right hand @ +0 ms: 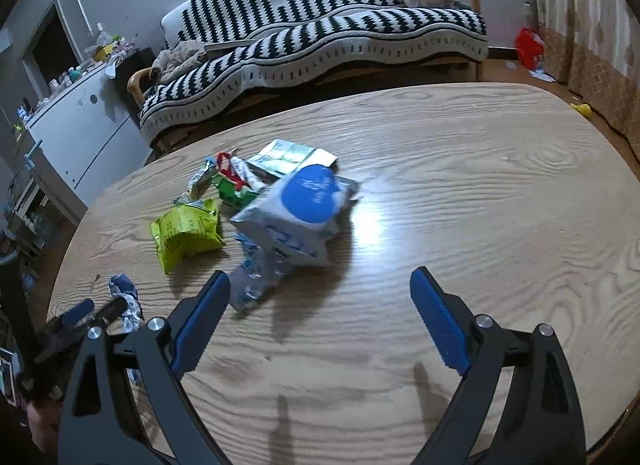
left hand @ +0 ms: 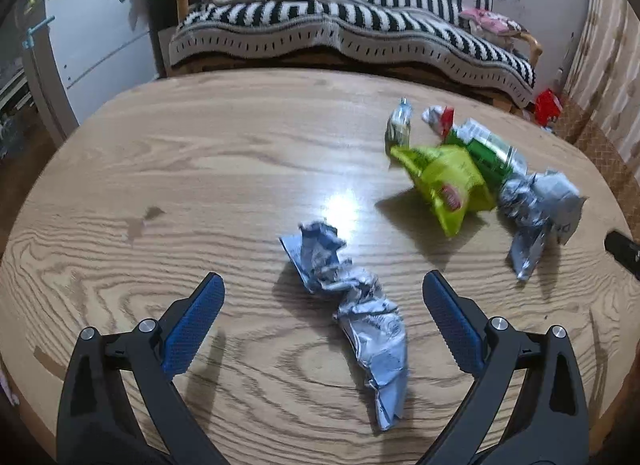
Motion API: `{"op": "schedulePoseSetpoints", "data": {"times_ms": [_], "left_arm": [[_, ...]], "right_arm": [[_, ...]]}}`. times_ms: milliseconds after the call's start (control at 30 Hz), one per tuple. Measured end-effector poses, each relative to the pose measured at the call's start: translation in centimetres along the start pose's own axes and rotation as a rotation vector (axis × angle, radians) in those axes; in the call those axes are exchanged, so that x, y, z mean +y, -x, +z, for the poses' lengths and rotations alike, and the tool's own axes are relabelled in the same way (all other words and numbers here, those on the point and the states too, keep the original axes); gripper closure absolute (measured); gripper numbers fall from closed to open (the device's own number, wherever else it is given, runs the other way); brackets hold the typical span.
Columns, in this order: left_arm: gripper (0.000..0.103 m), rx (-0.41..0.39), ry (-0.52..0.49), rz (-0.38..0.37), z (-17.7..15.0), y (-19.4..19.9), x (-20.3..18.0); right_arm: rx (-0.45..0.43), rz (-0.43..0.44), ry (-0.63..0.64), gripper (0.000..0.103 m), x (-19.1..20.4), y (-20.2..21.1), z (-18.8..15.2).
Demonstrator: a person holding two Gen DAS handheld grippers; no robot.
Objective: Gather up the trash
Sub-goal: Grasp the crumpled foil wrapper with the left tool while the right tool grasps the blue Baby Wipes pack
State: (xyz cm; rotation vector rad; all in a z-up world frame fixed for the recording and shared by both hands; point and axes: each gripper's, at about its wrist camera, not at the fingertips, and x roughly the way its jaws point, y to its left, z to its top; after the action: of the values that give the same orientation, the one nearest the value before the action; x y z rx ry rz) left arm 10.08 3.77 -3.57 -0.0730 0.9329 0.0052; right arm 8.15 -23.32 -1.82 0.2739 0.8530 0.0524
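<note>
Trash collection, early stage, as I judged it from both wrist views. Nothing was yet gathered: my left gripper (left hand: 322, 285) stood wide open and empty above a crumpled silver-blue wrapper (left hand: 352, 305), which lay on the table between the spread jaws without touching either pad. My right gripper (right hand: 320, 281) was likewise wide open and held nothing, its left finger just beside the white pouch with a blue disc (right hand: 298, 213). Farther off lay a yellow-green snack bag (right hand: 186, 231), a green-and-red wrapper (right hand: 230, 181) and a silver foil packet (right hand: 288, 155), all loosely clustered; motion blur made it hard to count the pieces, so there may have been more. No bin or bag for the trash appeared in either view. Every piece therefore remained to be picked up. The surface was an oval wooden table (right hand: 480, 193) with strong grain and one glare patch. Behind it stood a sofa under a black-and-white striped blanket (left hand: 360, 21) and a white cabinet (left hand: 96, 37).
</note>
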Motion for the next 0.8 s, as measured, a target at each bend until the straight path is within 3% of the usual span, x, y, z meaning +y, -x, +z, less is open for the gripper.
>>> {"op": "schedulePoseSetpoints", "data": {"times_ms": [233,300,367,633,700,733,800], "left_arm": [[0.011,0.03,-0.007,0.018,-0.2,-2.6,-0.7],[0.031,0.003,-0.034,0.059,-0.2,-2.6,-1.1],[0.073,-0.015,-0.071,0.058,-0.1,-2.3,-1.6],[0.076,-0.01,-0.077,0.051,-0.4,-2.1,-1.6],[0.076,-0.005,-0.068,0.048,-0.3,-2.2,-1.5],[0.076,-0.005,-0.062,0.046,-0.2,-2.2,-1.4],[0.076,-0.01,-0.059,0.042,-0.1,-1.9,-1.5]], "right_arm": [[0.011,0.021,-0.019,0.015,1.1,-2.5,1.0],[0.01,0.021,-0.024,0.015,1.1,-2.9,1.1],[0.009,0.025,-0.034,0.015,1.2,-3.4,1.4],[0.02,0.028,-0.109,0.015,0.5,-5.7,2.6],[0.026,0.029,-0.115,0.023,0.3,-5.9,2.7],[0.03,0.036,-0.118,0.04,0.2,-6.1,2.7],[0.041,0.054,-0.117,0.044,0.1,-6.2,2.6]]}}
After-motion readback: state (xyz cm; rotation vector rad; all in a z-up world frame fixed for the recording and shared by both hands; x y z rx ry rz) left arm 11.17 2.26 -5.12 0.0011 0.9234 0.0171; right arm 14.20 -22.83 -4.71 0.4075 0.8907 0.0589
